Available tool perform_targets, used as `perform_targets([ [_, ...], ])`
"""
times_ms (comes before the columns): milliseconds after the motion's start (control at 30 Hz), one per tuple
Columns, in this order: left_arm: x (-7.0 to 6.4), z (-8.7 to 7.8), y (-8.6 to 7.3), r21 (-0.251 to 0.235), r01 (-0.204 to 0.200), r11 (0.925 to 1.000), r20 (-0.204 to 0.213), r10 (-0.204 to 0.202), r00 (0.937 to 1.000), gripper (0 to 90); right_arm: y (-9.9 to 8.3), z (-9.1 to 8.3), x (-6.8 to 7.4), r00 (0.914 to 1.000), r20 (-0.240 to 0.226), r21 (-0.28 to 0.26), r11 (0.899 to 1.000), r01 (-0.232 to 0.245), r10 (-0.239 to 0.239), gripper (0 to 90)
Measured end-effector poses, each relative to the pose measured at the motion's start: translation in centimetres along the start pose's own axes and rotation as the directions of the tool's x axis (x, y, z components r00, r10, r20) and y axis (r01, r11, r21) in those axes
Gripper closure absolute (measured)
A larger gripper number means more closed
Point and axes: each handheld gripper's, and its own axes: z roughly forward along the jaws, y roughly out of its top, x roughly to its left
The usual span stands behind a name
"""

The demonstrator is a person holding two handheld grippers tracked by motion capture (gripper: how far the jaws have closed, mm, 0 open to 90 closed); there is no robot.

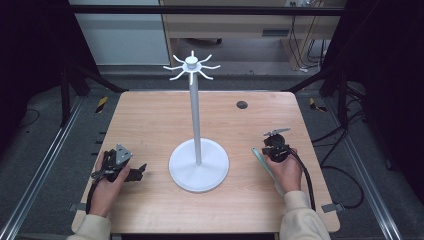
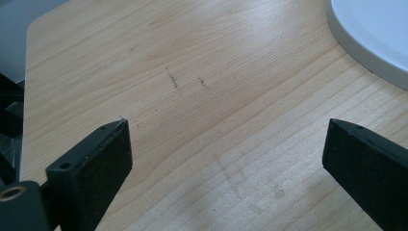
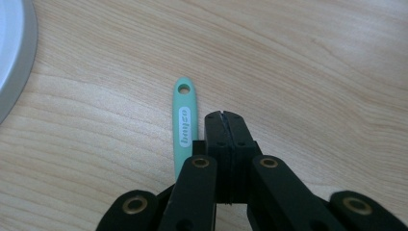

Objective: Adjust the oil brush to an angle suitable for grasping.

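**Nothing hung yet: the green handle lies flat beside my right fingers**

My right gripper rests low over the wooden surface, its fingers pressed together with nothing between them. Just to their left lies the mint-green handle, flat on the wood, its hanging hole pointing away from me and some lettering printed along its length. The fingers sit just beside the handle rather than around it. In the high view the same handle runs along the surface next to my right hand, its near end passing under the hand.

My left gripper has its fingers spread wide apart over bare wood, holding nothing. The edge of the white stand's base shows at the upper right of that view.

The white stand is upright in the middle of the surface, between my two hands, and the hooks at its top are all bare.

As I judge it, the work is at its very start. Still to do: open the right fingers, close them on the handle, lift it, and thread its hole over one of the hooks. The hole is small and the hooks are thin, so the lift will need a steady aim.
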Motion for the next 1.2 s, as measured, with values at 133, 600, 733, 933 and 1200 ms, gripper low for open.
perform_targets([
  [133, 0.0, 0.0, 0.0, 0.001, -0.001, 1.0, 0.001, 0.001, 1.0, 2.9, 0.0, 0.4, 0.0, 0.9998, -0.018, 0.017, 1.0, -0.005, 0.006, 90.0],
  [600, 0.0, 0.1, 0.0, 0.005, -0.004, 1.0, 0.004, 0.004, 1.0, 2.9, -0.1, 0.9, 0.2, 0.9994, -0.036, 0.044, 0.999, 0.0, 0.001, 90.0],
  [733, -0.1, 0.1, 0.0, 0.006, -0.007, 1.0, 0.003, 0.007, 1.0, 2.9, -0.1, 0.9, 0.1, 0.999, -0.045, 0.044, 0.999, 0.001, 0.001, 90.0],
  [933, -0.1, 0.1, 0.0, 0.014, -0.015, 0.9998, 0.002, 0.015, 0.9999, 2.9, -0.1, 0.8, 0.3, 0.9967, -0.081, 0.054, 0.999, 0.001, 0.003, 90.0],
  [1200, -0.1, 0.2, 0.0, 0.016, -0.012, 0.9998, 0.004, 0.012, 0.9999, 2.9, -0.1, 0.7, 1.4, 0.9905, -0.133, 0.07, 0.997, 0.045, -0.035, 90.0],
])
